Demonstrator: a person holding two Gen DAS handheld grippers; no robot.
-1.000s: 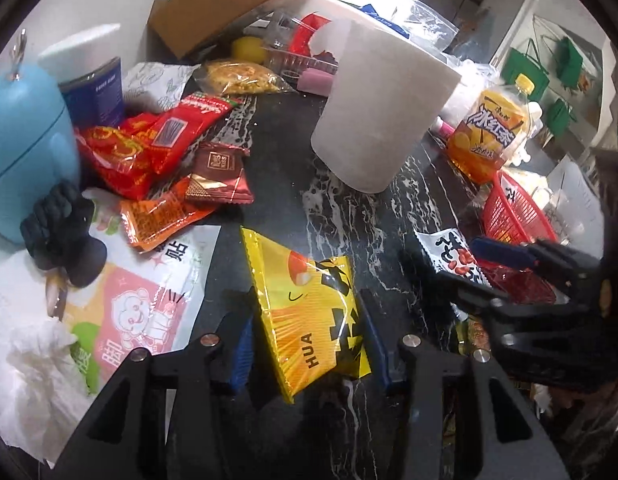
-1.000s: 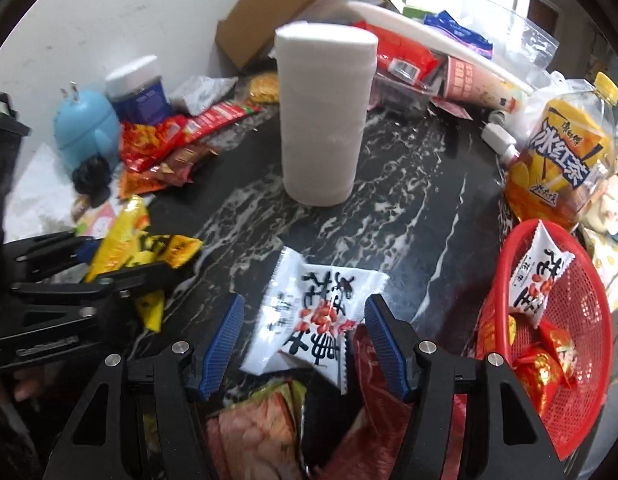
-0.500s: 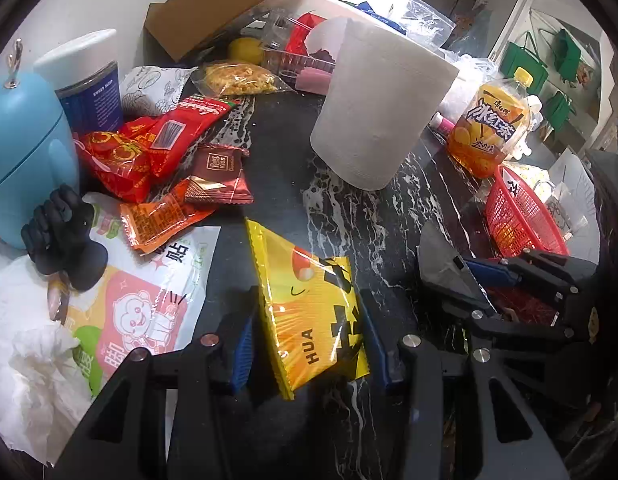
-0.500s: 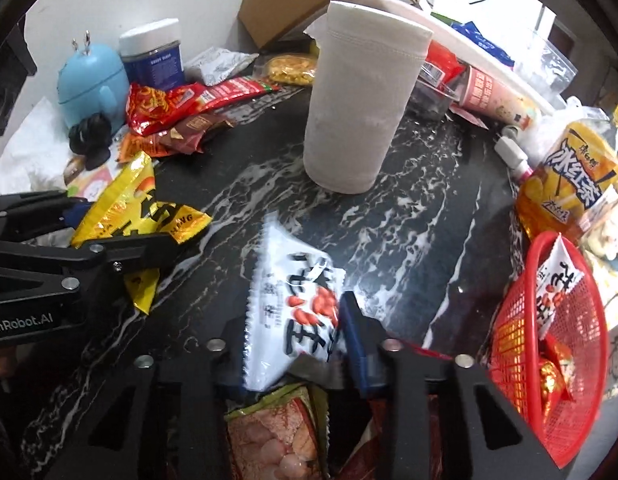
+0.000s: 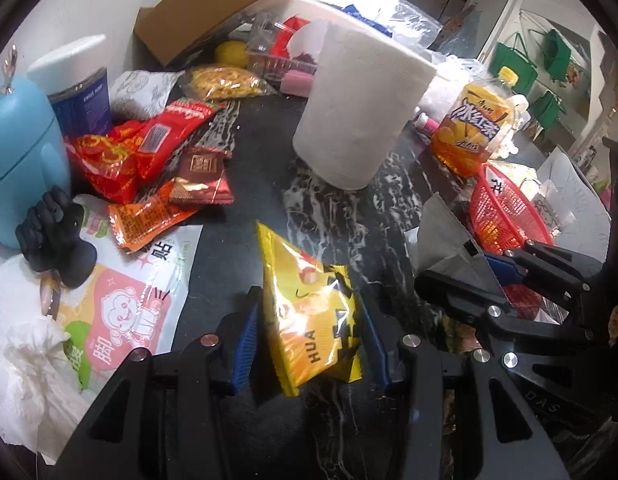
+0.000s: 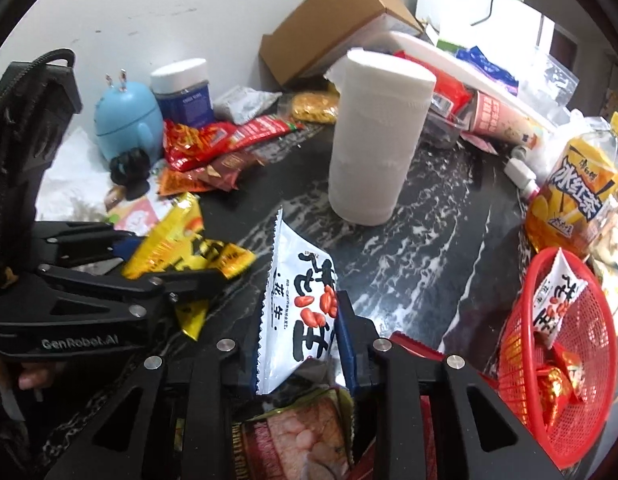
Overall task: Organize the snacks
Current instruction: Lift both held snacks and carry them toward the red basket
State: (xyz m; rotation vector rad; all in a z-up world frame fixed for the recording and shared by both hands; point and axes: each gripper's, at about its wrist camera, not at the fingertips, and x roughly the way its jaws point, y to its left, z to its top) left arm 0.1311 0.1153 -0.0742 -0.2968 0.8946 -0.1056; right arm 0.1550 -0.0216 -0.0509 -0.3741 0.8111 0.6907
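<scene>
Now the right gripper (image 6: 299,340) is clamped on the white peanut packet with black characters and red nuts printed on it (image 6: 305,312), where a second ago its blue pads stood wide on either side of that packet as it lay flat on the black marbled countertop (image 6: 429,248); the packet stands pinched on edge and seems raised off the surface. That suggests the pick is made and the carry to the red plastic mesh basket (image 6: 521,344) at the right can begin. The left gripper (image 5: 309,332) has not changed: its jaws are closed on the yellow crinkled snack bag with black lettering (image 5: 309,312), held above the counter at the same spot. By count, two packets are in hand, one per gripper. One matching white peanut packet (image 6: 557,300) already leans inside the basket, along with at least one small red-and-gold wrapped snack (image 6: 553,384); more may lie beneath. Near the blue rounded container (image 5: 21,160), roughly four red, orange and brown packets (image 5: 149,160) lie heaped, unsorted. One white paper towel roll (image 5: 357,108) stands upright mid-counter.
</scene>
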